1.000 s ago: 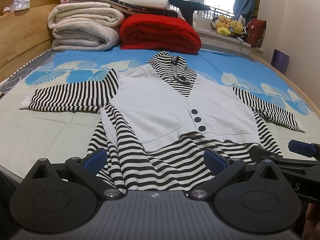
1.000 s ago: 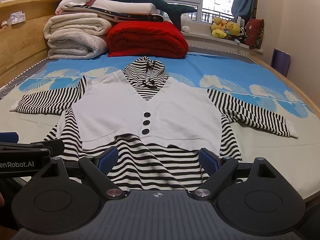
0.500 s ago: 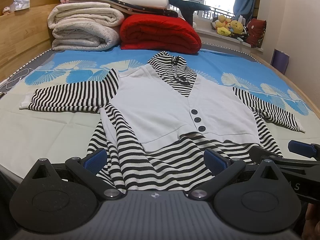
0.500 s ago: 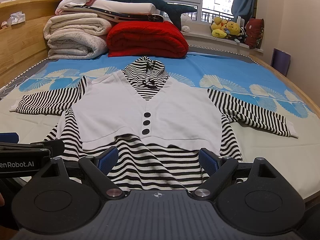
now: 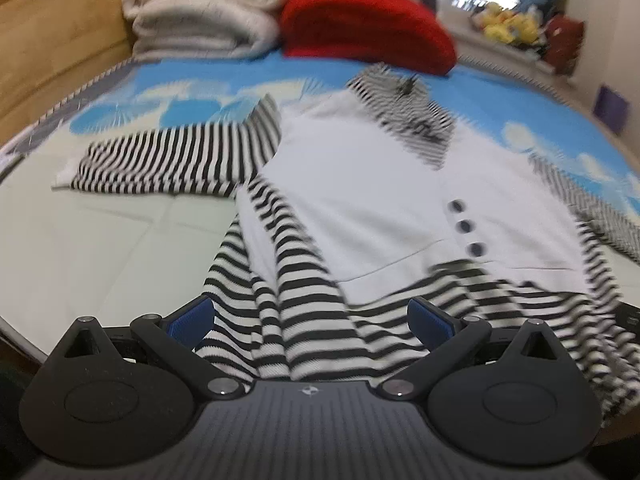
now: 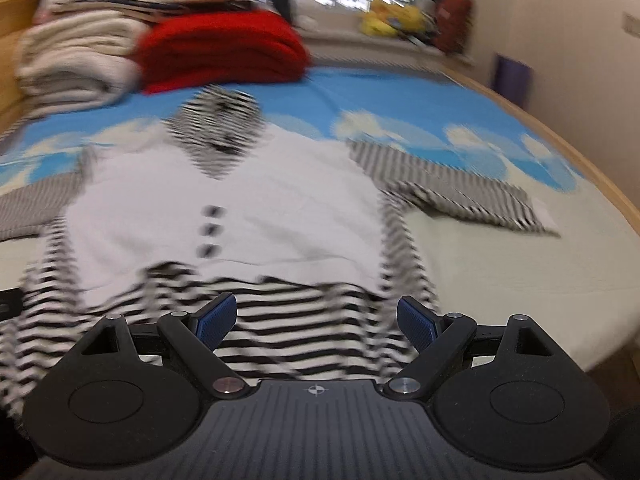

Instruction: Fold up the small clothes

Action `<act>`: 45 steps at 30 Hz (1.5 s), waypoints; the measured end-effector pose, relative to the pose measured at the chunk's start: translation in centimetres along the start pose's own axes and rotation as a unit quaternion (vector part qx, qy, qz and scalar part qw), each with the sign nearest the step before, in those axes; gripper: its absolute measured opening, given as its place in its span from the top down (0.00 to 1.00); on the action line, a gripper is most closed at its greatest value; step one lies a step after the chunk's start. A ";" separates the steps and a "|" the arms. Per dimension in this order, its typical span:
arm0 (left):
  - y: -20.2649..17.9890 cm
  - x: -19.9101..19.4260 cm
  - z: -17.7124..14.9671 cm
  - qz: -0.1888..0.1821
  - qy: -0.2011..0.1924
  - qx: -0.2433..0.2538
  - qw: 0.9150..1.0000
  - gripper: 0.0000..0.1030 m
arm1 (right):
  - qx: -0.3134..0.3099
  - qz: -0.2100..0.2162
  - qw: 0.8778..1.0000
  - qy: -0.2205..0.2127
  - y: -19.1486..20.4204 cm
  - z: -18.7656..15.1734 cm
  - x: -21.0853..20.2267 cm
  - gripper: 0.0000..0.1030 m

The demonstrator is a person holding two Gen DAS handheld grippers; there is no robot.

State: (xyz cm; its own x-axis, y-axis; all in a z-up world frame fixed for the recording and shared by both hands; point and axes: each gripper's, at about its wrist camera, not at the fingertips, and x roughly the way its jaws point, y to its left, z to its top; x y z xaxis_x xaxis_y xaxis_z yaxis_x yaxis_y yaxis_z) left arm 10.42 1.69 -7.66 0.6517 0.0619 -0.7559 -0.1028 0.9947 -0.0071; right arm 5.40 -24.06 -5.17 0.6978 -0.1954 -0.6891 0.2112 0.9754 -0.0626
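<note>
Knitwear lies spread on the bed's blue-and-pale patterned cover (image 5: 120, 248): a small black-and-white striped top with a plain white buttoned vest front (image 5: 360, 184), flat and face up, both sleeves thrown out sideways. It looks soft, light and limp, so it will sag and crease wherever it is lifted; the ribbed hem should give the blue pads some purchase, and thin folds may slip.

The sensible holds are the two hem corners nearest the cameras, or a sleeve cuff for a first fold inward. The left sleeve (image 5: 168, 164) ends in a white cuff well out from the body; the right sleeve (image 6: 460, 196) does likewise.

The collar points away toward the folded red blanket (image 6: 224, 52) and cream quilts (image 5: 200, 20), the hem toward the grippers, so the long axis runs straight ahead.

The left gripper (image 5: 310, 320) and right gripper (image 6: 316, 320) both stand wide apart over the hem, holding nothing; with the blur, contact with the cloth is uncertain.
</note>
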 end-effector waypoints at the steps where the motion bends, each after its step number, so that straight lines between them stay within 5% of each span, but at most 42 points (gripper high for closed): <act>1: 0.1 1.1 0.1 0.009 0.007 -0.002 1.000 0.00 | 0.013 -0.014 1.000 0.010 -0.7 0.0 1.0 0.15; 10: 2.9 7.5 -2.1 0.088 0.079 0.007 0.993 0.06 | 0.075 -0.096 0.985 0.125 -4.0 -3.3 8.2 0.20; 13: 3.7 7.0 -2.3 0.092 0.074 0.007 0.993 0.09 | 0.100 -0.090 0.981 0.142 -4.7 -4.1 8.8 0.33; 15: 3.8 6.6 -2.2 0.098 0.072 0.022 0.992 0.11 | 0.116 -0.080 0.980 0.142 -4.9 -4.1 8.5 0.63; 19: 5.7 6.8 -2.0 0.083 0.101 -0.040 0.991 0.11 | 0.115 -0.086 0.979 0.146 -4.7 -4.1 8.2 0.71; 21: 6.5 6.9 -2.0 0.064 0.113 -0.063 0.990 0.20 | 0.114 -0.084 0.979 0.149 -4.6 -4.0 8.1 0.70; 22: 6.3 6.9 -1.8 0.053 0.114 -0.067 0.990 0.33 | 0.113 -0.081 0.979 0.149 -4.5 -4.0 8.0 0.70; 23: 6.2 6.6 -1.6 0.041 0.110 -0.064 0.991 0.59 | 0.115 -0.076 0.979 0.149 -4.6 -4.1 7.9 0.70; 25: 5.7 6.1 -1.3 0.007 0.103 -0.057 0.993 0.90 | 0.127 -0.063 0.979 0.149 -5.0 -4.1 7.7 0.71; 27: 5.6 5.5 -1.1 0.023 0.089 -0.050 0.995 0.91 | 0.137 -0.048 0.979 0.144 -5.3 -4.0 7.5 0.82; 31: 6.1 5.5 -1.2 0.046 0.099 -0.055 0.992 0.90 | 0.150 -0.042 0.977 0.145 -5.9 -3.9 7.1 0.84; 32: 5.9 5.4 -1.2 0.051 0.101 -0.051 0.992 0.83 | 0.154 -0.043 0.976 0.150 -6.1 -3.9 7.2 0.84; 35: 5.0 4.5 -0.5 0.076 0.081 -0.031 0.993 0.65 | 0.150 -0.045 0.974 0.161 -6.1 -3.7 7.3 0.80; 36: 4.7 3.9 -0.1 0.080 0.061 -0.025 0.995 0.64 | 0.142 -0.054 0.975 0.160 -5.9 -3.5 7.2 0.70; 38: 3.7 2.4 0.7 0.062 0.017 -0.008 0.998 0.64 | 0.108 -0.084 0.982 0.133 -5.2 -2.9 6.5 0.59; 41: 1.9 1.4 0.9 -0.006 -0.008 0.015 1.000 0.64 | 0.045 -0.092 0.993 0.059 -3.1 -1.8 4.4 0.57; 43: 1.6 2.5 0.3 -0.048 0.029 0.006 0.998 0.62 | 0.024 -0.059 0.997 0.032 -2.1 -1.5 3.7 0.55; 45: 1.7 5.1 -1.1 -0.057 0.116 -0.014 0.991 0.62 | 0.027 -0.023 0.998 0.049 -1.8 -1.7 4.3 0.53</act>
State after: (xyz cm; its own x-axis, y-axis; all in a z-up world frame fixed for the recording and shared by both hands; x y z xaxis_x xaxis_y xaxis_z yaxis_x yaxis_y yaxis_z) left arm 12.74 3.63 -12.31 0.4704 -0.0754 -0.8792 -0.0608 0.9912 -0.1176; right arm 6.81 -26.43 -9.25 0.6165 -0.2260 -0.7542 0.2799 0.9582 -0.0584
